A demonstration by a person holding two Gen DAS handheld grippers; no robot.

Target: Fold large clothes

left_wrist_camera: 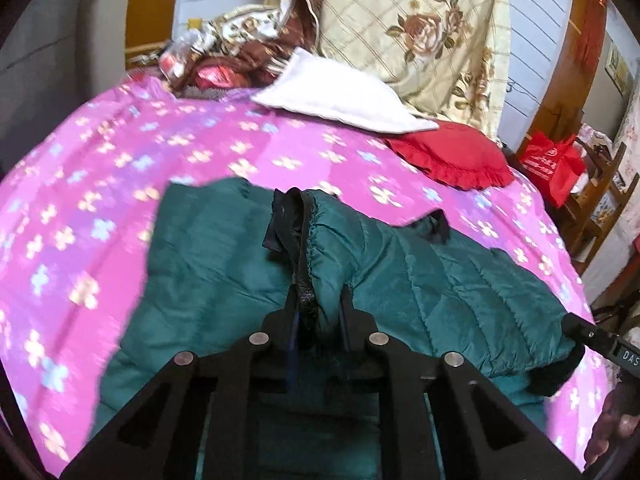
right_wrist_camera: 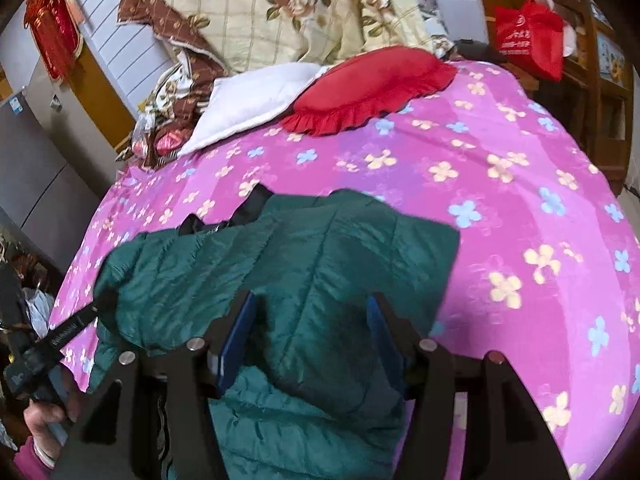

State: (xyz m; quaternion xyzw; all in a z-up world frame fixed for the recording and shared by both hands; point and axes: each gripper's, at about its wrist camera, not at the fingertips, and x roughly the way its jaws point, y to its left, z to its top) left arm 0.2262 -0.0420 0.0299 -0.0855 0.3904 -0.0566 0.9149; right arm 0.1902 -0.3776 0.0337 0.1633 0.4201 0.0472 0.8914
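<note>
A green jacket (left_wrist_camera: 420, 280) lies on the pink bedspread (left_wrist_camera: 100, 184), partly folded over itself. The left gripper (left_wrist_camera: 318, 304) pinches the jacket's black-edged hem, its fingers nearly closed on a raised ridge of fabric. The right gripper (right_wrist_camera: 310, 320) has its fingers spread wide, with jacket fabric lying between them. A red cushion (right_wrist_camera: 372, 84) and a white pillow (right_wrist_camera: 248, 100) lie farther up the bed.

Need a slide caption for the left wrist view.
Left gripper shut on the green jacket's zipper edge, above a pink floral bedspread.
</note>
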